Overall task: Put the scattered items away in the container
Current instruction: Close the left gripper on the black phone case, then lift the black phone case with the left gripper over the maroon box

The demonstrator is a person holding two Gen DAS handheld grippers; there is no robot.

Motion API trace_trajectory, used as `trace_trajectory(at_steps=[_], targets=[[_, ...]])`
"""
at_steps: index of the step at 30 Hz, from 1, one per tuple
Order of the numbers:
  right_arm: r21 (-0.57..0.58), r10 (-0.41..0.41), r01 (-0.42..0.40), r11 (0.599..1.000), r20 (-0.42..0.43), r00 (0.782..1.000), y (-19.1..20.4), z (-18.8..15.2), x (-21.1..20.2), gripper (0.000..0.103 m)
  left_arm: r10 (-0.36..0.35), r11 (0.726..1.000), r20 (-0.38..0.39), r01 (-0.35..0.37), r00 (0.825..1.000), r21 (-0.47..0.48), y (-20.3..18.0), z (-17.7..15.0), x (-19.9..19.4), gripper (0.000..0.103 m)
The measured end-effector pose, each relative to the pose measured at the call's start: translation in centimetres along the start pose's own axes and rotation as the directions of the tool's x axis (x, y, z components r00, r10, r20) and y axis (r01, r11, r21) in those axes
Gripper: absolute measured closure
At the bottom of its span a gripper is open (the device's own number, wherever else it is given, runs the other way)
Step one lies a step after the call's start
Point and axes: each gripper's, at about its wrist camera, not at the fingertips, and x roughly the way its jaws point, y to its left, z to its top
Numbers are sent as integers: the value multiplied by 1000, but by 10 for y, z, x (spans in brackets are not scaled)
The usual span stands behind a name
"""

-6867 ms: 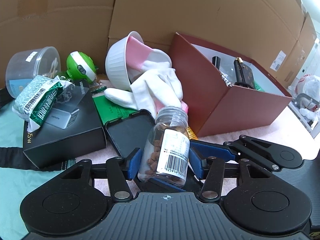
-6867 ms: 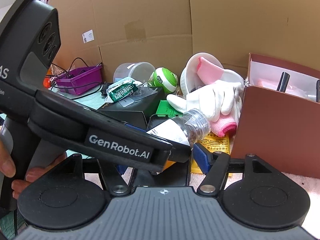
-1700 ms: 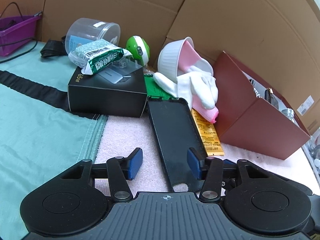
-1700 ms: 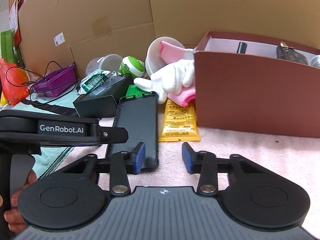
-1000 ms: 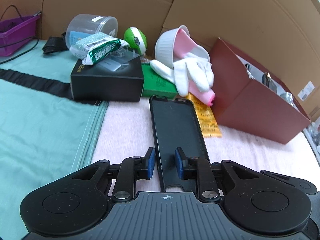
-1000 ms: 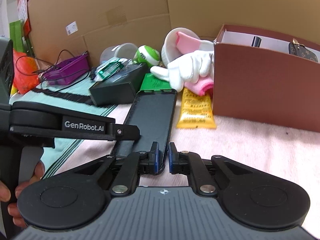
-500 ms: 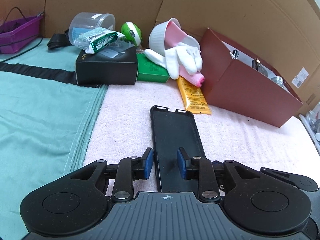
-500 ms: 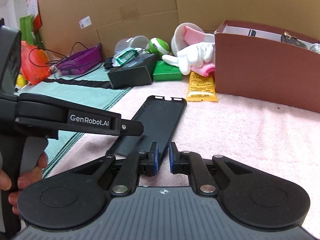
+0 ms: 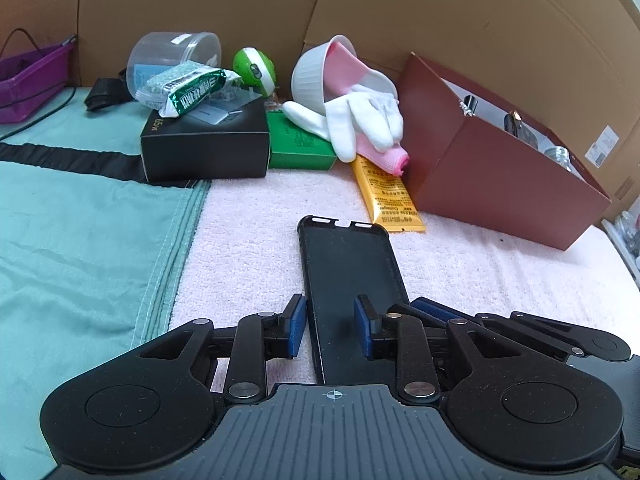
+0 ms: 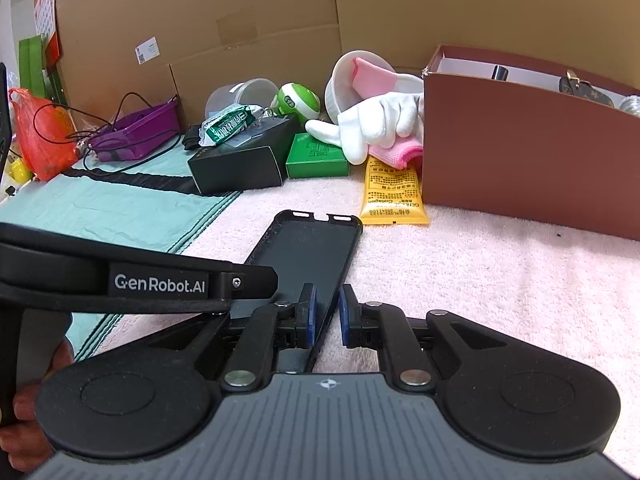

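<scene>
A black phone case lies lengthwise over the pink towel in the left wrist view [image 9: 350,276] and in the right wrist view [image 10: 308,256]. My right gripper [image 10: 328,316] is shut on the case's right edge. My left gripper [image 9: 330,330] stands a little open, its blue pads on either side of the case's near end, with small gaps showing. The brown box [image 9: 508,176], the container, stands at the right with a bottle and dark items inside; it also shows in the right wrist view [image 10: 532,156].
A yellow tube [image 9: 386,192], white glove [image 9: 360,118], pink sock, white bowl [image 9: 316,76], green box [image 9: 298,146], black box [image 9: 208,142] with a green packet, green ball and clear tub [image 9: 168,60] lie along the cardboard wall. A purple tray [image 10: 136,132] sits at the left.
Both grippers have pulled back with the phone case, away from the pile. The left gripper's pads have opened slightly around the case. The right gripper stays shut on it.
</scene>
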Motion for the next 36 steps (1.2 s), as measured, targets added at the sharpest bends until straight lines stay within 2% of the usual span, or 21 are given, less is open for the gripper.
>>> trace_trajectory(at_steps=[8,10,13,15,20,27,31,36], targets=[[-26,-27,27,999,0,1000,5,1,1,88,7,1000,13,-7,1000,14,-1,-1,1,62],[-37,-37,37,999,5,999,8,0,1,89,36,999,17,-36,999,25,-3,-2,1,82],[-47,-48,49,998,11,999,9,-2,-1,93,53,999,17,-53,998,12,-2,-3,-2,93],[-38,-50,51,998,12,999,8,-3,-4,95,49,999,13,-49,999,3,-1,-5,-4,96],[-13,-57,58,998,38,998,3,-3,-15,97,35,999,25,-36,999,6,-12,-7,-11,99],[9,-78,77,997,130,988,-6,5,-39,97,-4,1000,98,2,995,24,-32,10,-31,98],[17,-95,94,995,191,977,-12,17,-53,97,-33,999,155,26,987,47,-47,28,-43,98],[19,-126,126,992,280,952,-20,38,-69,97,-70,995,226,51,972,89,-69,54,-53,98]])
